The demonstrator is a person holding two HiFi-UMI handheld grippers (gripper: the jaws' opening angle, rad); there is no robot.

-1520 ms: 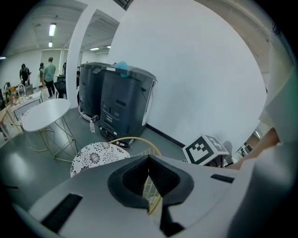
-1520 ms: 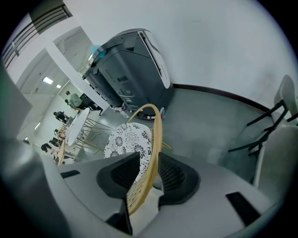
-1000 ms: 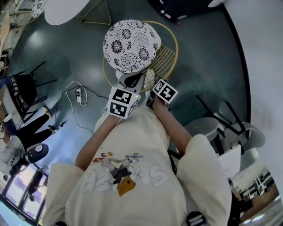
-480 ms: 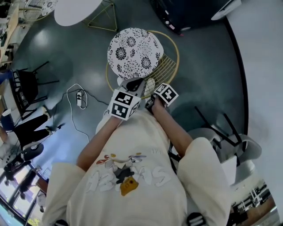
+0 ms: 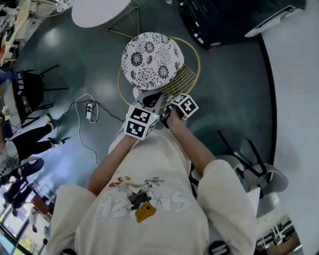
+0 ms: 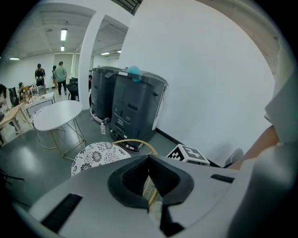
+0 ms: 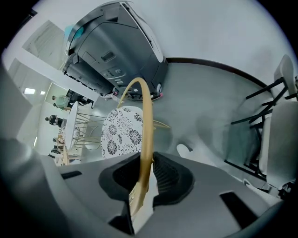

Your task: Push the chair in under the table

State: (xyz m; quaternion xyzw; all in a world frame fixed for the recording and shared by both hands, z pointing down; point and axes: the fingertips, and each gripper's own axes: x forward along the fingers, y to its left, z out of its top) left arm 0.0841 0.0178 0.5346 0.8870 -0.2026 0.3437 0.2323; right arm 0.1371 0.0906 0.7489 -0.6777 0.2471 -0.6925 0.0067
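Observation:
The chair has a black-and-white floral seat (image 5: pixel 152 60) and a gold wire back (image 5: pixel 195 57). It stands just short of the white round table (image 5: pixel 102 11). My left gripper (image 5: pixel 149 98) sits at the near rim of the back, jaws shut with a gold wire (image 6: pixel 150 197) between the pads. My right gripper (image 5: pixel 169 103) is beside it. Its jaws have just been closing on the gold rim (image 7: pixel 146 121), which runs between the pads, and they now grip it. The seat (image 7: pixel 122 130) and the table (image 7: pixel 73 123) lie beyond.
Large dark machines (image 5: pixel 219 20) stand against the white wall behind the chair. Black-legged chairs (image 5: pixel 249 159) are at my right. A power strip with a cable (image 5: pixel 89 107) lies on the grey floor at left, near dark chairs (image 5: pixel 30 94) and people.
The chair and both grippers have shifted a little toward the white table, which shows more at the top. The dark machines have also come further into view.

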